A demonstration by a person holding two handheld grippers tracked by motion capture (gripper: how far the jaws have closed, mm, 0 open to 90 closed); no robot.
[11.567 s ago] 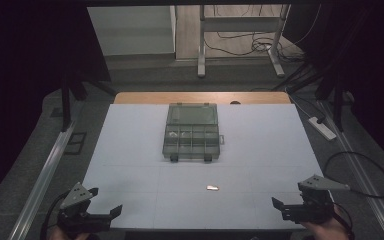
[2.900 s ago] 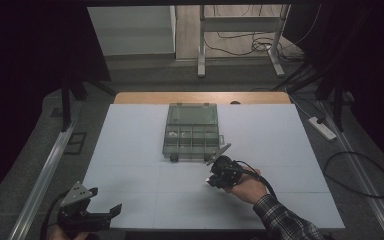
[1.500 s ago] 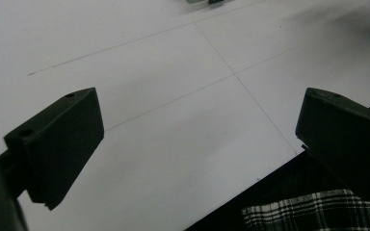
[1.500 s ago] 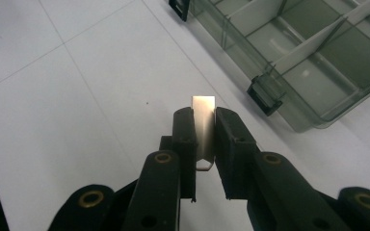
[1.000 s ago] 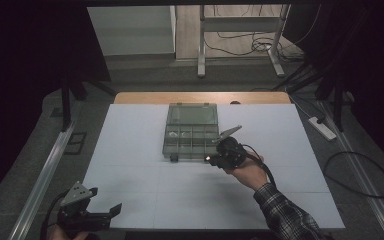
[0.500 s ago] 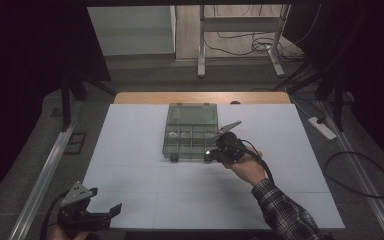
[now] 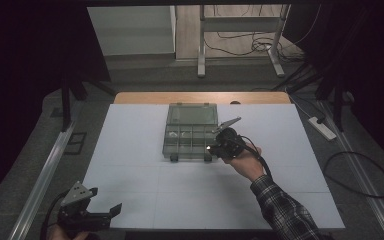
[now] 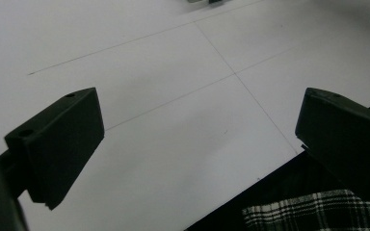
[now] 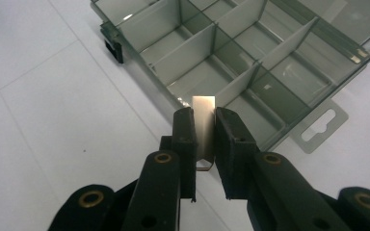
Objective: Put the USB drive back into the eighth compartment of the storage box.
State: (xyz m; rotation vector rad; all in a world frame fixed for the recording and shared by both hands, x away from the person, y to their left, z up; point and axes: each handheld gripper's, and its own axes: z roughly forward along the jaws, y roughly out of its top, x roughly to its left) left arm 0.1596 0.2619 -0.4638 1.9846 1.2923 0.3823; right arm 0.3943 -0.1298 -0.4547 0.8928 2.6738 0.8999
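The right gripper [image 9: 204, 126] pinches a small flat metal clip [image 9: 204, 108], pale and rectangular, between its matte black jaws, just above the near edge of the translucent grey plastic organizer box [image 9: 250, 53] with thin dividers. The left gripper [image 8: 197, 130] hovers over the smooth white surface [image 8: 173, 96], jaws spread wide.

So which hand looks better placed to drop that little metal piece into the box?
The right. Its gripper already clamps the metal piece at the compartment box's near edge. The left gripper sits open at the table's near corner.
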